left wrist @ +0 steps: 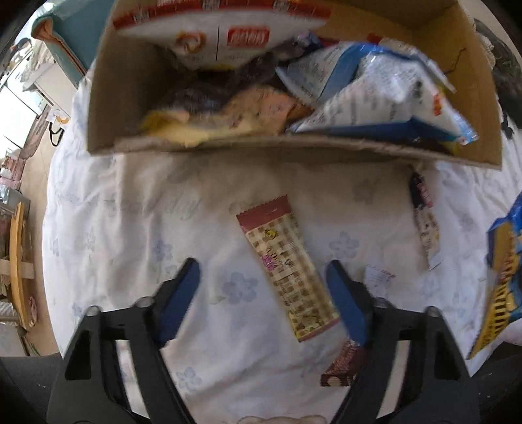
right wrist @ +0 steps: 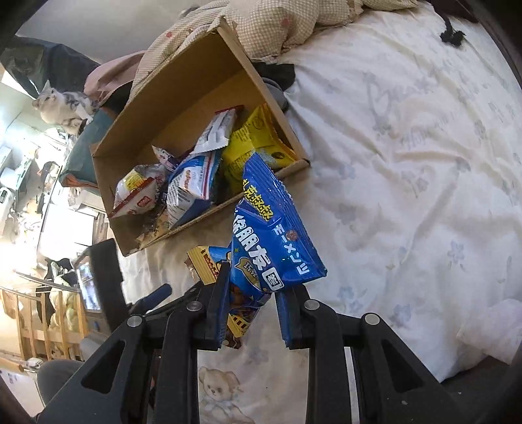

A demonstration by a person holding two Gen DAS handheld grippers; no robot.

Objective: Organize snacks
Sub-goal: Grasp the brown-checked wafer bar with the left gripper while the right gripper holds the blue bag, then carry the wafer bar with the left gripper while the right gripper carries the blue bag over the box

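Observation:
A cardboard box (left wrist: 130, 98) with several snack bags stands on the bed; it also shows in the right wrist view (right wrist: 182, 98). My left gripper (left wrist: 262, 283) is open and empty above a checkered snack bar (left wrist: 287, 274) lying on the white sheet. A second bar (left wrist: 424, 221) lies to the right and a dark brown packet (left wrist: 342, 368) lies near the right finger. My right gripper (right wrist: 251, 287) is shut on a blue snack bag (right wrist: 270, 228), held above the sheet just in front of the box. The blue bag shows at the right edge of the left wrist view (left wrist: 502, 287).
A beige checkered quilt (right wrist: 277, 26) is bunched behind the box. A cat (right wrist: 62, 104) sits at the far left beyond the bed. A black item (right wrist: 452, 36) lies on the sheet at top right. Wooden furniture (left wrist: 19, 261) stands off the bed's left edge.

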